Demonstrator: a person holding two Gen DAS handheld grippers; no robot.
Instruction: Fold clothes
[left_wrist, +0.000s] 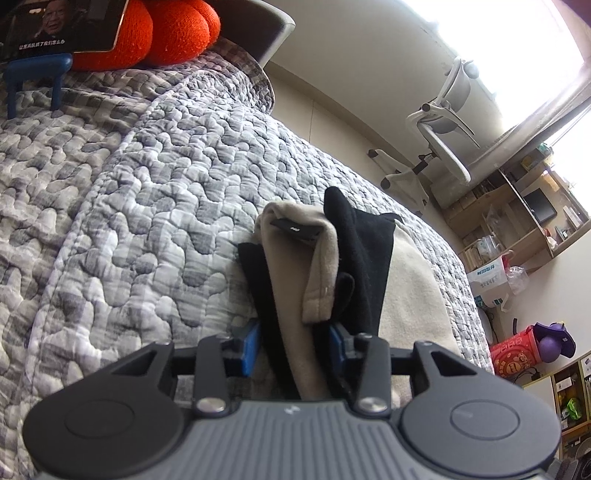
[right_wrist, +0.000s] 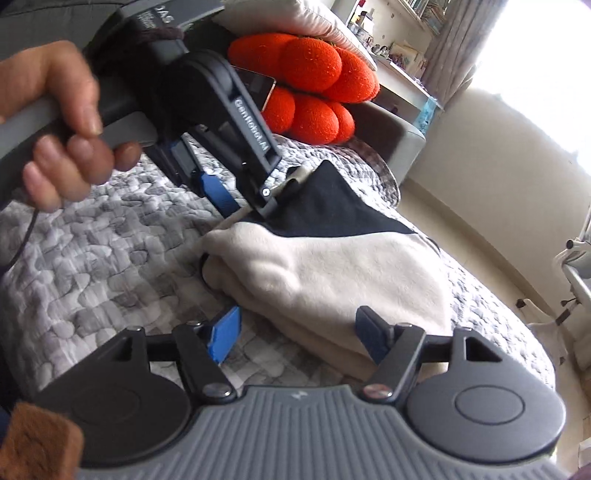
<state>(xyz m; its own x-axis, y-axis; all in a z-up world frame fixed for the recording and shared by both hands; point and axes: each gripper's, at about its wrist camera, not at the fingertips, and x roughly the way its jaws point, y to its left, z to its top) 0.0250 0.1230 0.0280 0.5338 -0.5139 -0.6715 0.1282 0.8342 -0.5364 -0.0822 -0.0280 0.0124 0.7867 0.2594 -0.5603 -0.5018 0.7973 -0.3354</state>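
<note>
A beige and black fleece garment lies partly folded on the grey quilted bed. My left gripper is shut on a bunched edge of the garment, which stands up between its blue pads. In the right wrist view the left gripper pinches the garment's far corner, held by a hand. My right gripper is open and empty, its blue pads either side of the garment's near folded edge, just above the bed.
Orange round cushions and a tablet on a blue stand sit at the bed's head. A white office chair and cluttered shelves stand beyond the bed's far edge, with boxes on the floor.
</note>
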